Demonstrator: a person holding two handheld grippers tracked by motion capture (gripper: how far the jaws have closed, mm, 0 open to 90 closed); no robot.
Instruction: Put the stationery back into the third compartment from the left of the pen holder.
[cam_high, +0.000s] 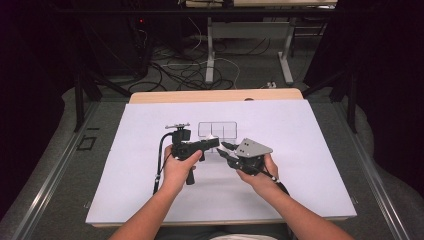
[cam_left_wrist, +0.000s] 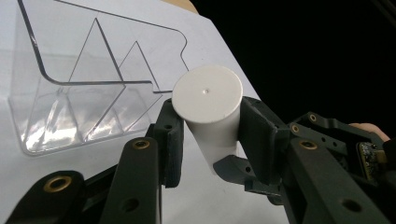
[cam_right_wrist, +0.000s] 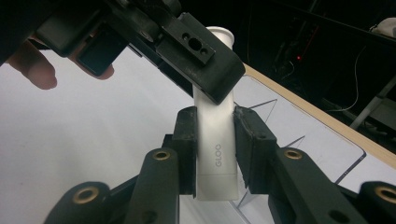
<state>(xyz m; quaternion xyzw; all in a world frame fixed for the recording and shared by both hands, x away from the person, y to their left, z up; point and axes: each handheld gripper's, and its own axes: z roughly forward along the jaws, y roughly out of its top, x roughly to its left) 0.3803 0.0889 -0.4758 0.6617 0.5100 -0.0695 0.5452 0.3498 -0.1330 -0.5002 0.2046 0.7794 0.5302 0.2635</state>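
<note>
Your right gripper (cam_right_wrist: 212, 144) has its jaws clamped on the lower body of a white glue stick (cam_right_wrist: 215, 140), the "GLOC" lettering showing between the pads, and holds it in the air above the white sheet (cam_high: 150, 190) that covers the desk (cam_high: 215, 95). Your left gripper (cam_left_wrist: 208, 128) reaches the same stick from the other side: its jaws sit around the stick's round flat end (cam_left_wrist: 208, 95), touching or all but touching its sides, though you cannot tell whether the pads press on it. In the high view, both grippers (cam_high: 210, 145) (cam_high: 227, 152) meet near the middle of the sheet, the glue stick (cam_high: 210, 136) only a small white spot between them. Just behind them, a clear plastic organizer tray (cam_high: 218, 129) with several compartments rests on the sheet; in the left gripper view, the tray (cam_left_wrist: 70, 107) lies just beyond the stick.
</note>
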